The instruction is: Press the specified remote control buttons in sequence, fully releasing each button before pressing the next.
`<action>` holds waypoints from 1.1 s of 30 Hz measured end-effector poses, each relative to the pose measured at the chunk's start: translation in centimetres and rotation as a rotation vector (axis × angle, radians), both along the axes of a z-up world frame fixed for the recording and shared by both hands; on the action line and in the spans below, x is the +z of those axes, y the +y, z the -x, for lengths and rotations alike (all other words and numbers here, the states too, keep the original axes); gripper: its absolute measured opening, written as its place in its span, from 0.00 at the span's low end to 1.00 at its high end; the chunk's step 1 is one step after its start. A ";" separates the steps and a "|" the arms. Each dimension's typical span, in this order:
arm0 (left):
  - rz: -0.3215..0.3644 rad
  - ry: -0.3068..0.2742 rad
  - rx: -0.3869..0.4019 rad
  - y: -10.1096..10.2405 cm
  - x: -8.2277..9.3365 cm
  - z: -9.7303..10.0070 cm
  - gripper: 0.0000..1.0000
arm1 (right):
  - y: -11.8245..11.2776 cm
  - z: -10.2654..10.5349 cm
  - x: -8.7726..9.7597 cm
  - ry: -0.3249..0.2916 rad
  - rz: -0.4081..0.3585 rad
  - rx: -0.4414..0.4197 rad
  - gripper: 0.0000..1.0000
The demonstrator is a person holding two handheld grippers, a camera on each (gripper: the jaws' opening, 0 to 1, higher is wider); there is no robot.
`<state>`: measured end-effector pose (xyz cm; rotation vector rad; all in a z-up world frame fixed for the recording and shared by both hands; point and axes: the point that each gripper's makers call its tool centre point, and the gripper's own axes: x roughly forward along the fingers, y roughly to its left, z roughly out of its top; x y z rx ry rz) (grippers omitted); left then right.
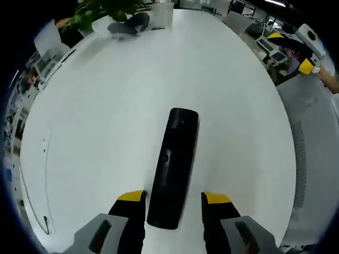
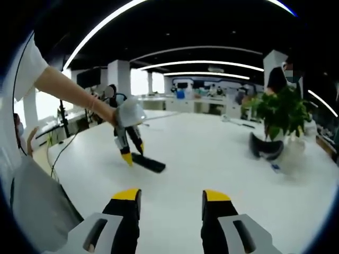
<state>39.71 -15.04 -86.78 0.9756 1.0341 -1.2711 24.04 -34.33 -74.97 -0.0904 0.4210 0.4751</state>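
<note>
Setting: open office with a large white table (image 1: 106, 132); a potted plant (image 2: 283, 114) and a dark headset (image 2: 265, 147) sit at its far side.
Remote: black remote (image 1: 174, 166) lies flat on the table, its near end between the left gripper's jaws.
Left gripper: left gripper (image 1: 172, 198) is spread wide, jaws either side of the remote; in the right gripper view it (image 2: 133, 151) angles down at the remote's end, tips near or touching the remote.
Right gripper: right gripper (image 2: 171, 198) hangs parted and empty, well apart from the remote.
Person: a bare arm (image 2: 69, 90) reaches in from the left.
Progress: no button looks pressed; the sequence seems not yet begun or between presses. I cannot tell which buttons remain.
</note>
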 end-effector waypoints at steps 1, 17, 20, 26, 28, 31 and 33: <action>-0.005 -0.003 -0.007 0.1 0.0 0.0 0.28 | 0.0 0.0 0.0 0.000 0.001 0.000 0.44; 0.046 -0.006 0.018 0.1 0.2 1.4 0.23 | 0.0 0.0 0.1 -0.003 -0.004 -0.005 0.44; 0.046 -0.008 0.012 0.0 0.2 1.8 0.23 | 0.0 0.1 -0.1 0.008 0.012 -0.002 0.42; 0.048 -0.006 0.015 0.0 0.2 2.3 0.23 | 0.1 0.0 -0.2 0.007 0.013 0.004 0.42; 0.046 -0.003 0.021 0.0 0.2 2.6 0.23 | 0.0 0.0 -0.2 0.009 0.016 0.004 0.42; 0.041 0.000 0.019 0.0 0.2 3.0 0.23 | 0.0 0.0 -0.2 0.007 0.018 0.004 0.42; 0.040 -0.001 0.018 0.1 0.2 3.2 0.23 | 0.0 0.0 -0.1 0.007 0.017 0.004 0.42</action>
